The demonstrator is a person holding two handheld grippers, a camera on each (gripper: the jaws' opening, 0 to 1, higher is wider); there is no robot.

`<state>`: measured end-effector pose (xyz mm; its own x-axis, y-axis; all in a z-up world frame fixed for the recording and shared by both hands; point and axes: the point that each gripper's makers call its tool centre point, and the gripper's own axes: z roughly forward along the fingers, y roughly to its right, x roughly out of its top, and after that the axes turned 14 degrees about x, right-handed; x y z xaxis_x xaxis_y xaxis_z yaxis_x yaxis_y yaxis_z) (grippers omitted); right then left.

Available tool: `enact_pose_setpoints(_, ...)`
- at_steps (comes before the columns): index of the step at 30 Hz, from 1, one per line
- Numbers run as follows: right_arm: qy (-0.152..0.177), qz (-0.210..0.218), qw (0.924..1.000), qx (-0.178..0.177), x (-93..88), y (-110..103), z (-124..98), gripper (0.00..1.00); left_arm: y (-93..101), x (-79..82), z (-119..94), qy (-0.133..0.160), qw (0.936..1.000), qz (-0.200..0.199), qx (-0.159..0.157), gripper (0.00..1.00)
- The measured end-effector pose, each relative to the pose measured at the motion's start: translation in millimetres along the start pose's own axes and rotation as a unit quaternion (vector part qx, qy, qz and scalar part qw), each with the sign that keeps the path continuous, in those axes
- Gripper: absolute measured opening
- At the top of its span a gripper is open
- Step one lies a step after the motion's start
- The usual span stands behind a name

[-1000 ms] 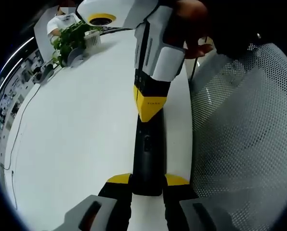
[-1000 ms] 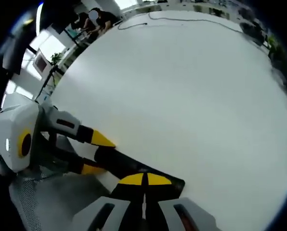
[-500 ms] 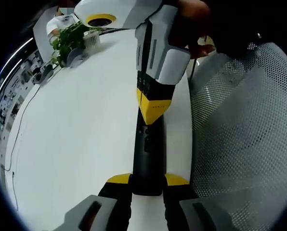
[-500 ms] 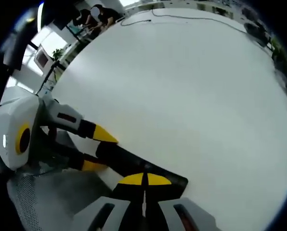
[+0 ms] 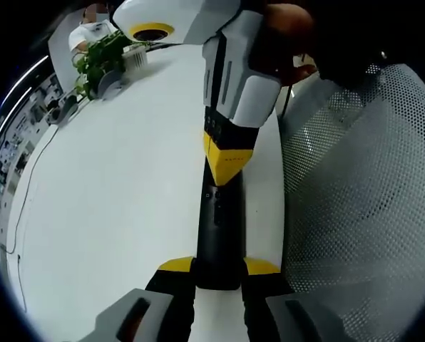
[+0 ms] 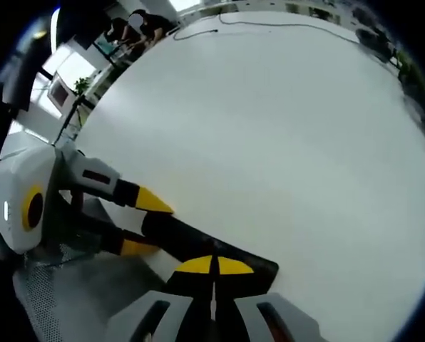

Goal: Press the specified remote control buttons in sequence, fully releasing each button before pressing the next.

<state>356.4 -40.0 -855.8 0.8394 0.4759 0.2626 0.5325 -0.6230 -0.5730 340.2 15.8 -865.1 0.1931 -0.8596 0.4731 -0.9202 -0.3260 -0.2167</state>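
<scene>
The black remote control (image 5: 217, 229) runs up the middle of the left gripper view, lying along the white bench (image 5: 113, 192), its near end clamped between the yellow tips of the left tool (image 5: 218, 267). The right tool (image 5: 225, 169) comes down from the upper centre, tips pinched together with nothing between them, the yellow point sitting on the remote's upper face.

What has just changed: half a second ago that point was a touch lower along the remote; now it has eased back up, though not as far as a second ago. That reads as a press coming off, not a new one going in, but whether the tip has cleared the button cannot be told.

In the right gripper view the right tool (image 6: 214, 266) sits closed over the remote at bottom centre, the left tool (image 6: 145, 224) gripping from lower left.
</scene>
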Motion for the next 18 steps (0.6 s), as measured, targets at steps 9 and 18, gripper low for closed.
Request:
enact_pose_setpoints(9,-0.003,-0.008,1.0,0.002,-0.8,-1.6,0.3,0.0,0.3,-0.2,-0.2,0.0,1.0,0.001,0.002,0.24)
enact_pose_setpoints(18,-0.014,-0.013,0.9998,-0.002,-1.9,-3.6,-0.8,0.0,0.4,-0.1,-0.3,0.0,1.0,0.002,0.001,0.24)
